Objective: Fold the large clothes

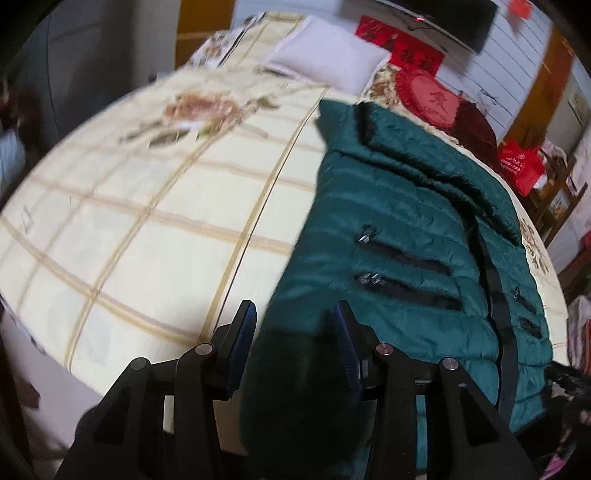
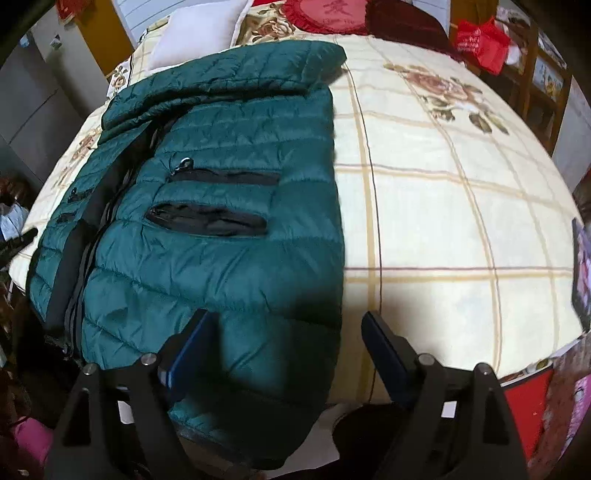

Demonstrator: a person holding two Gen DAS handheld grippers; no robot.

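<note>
- Jacket (image 2: 207,206): green puffer, lies flat on the bed (image 2: 461,240), front up, pocket zips showing. Long axis runs away from both cams, hem near the foot edge, collar end toward the pillow (image 2: 195,29).
- Left hand-held gripper (image 1: 295,332): jaws spread, jacket's left side edge passes between them near the hem. Pads not visibly pressing the cloth, so I read it as not pinched yet; blur makes this unsure.
- Right hand-held gripper (image 2: 286,341): jaws spread wide, straddles the jacket's right side edge at the hem. Left finger over green cloth, right finger over bare bedsheet. No grip seen.
- Key relation: each gripper sits at its own hem corner, jacket stretching straight ahead of both. Neither is clearly nearer; roughly even.
- Sleeve (image 2: 236,79) looks already laid across the upper part, w/ the centre zip strip (image 2: 79,251) off toward the left side in the right cam.
- Guess at next move: close on both hem corners, then carry the hem fwd along the long axis toward the collar.
- Risk: slick puffy shell may slip from a shallow pinch.
</note>
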